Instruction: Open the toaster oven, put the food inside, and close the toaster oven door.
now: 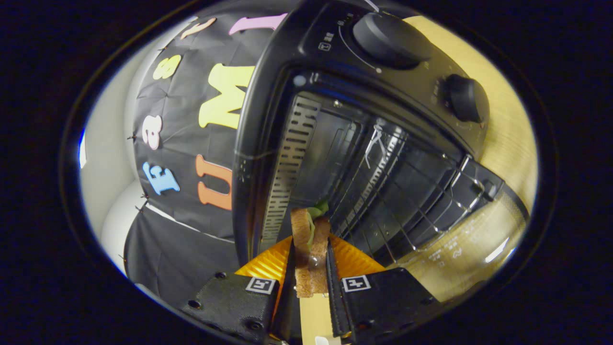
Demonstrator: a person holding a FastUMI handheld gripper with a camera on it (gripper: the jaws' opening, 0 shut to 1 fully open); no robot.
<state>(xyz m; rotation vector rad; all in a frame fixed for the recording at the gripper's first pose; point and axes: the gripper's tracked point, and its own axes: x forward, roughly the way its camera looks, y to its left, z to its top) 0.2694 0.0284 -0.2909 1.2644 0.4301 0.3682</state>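
Observation:
A sandwich [309, 239] of brown bread with green lettuce stands on edge between my fingers, and my gripper [310, 258] is shut on it. Just ahead of it is the black toaster oven [364, 143], seen rolled to one side, with its cavity open. Inside, the wire rack [407, 191] and a slotted side wall [289, 163] show. The glass door [464, 249] hangs open beyond the rack, over the wooden table. The sandwich's far end is at the mouth of the cavity.
Two black knobs [388, 38] [467, 98] sit on the oven's control panel. A light wooden table [507, 139] lies under and around the oven. The booth's black cloth wall [187, 143] stands beside the oven.

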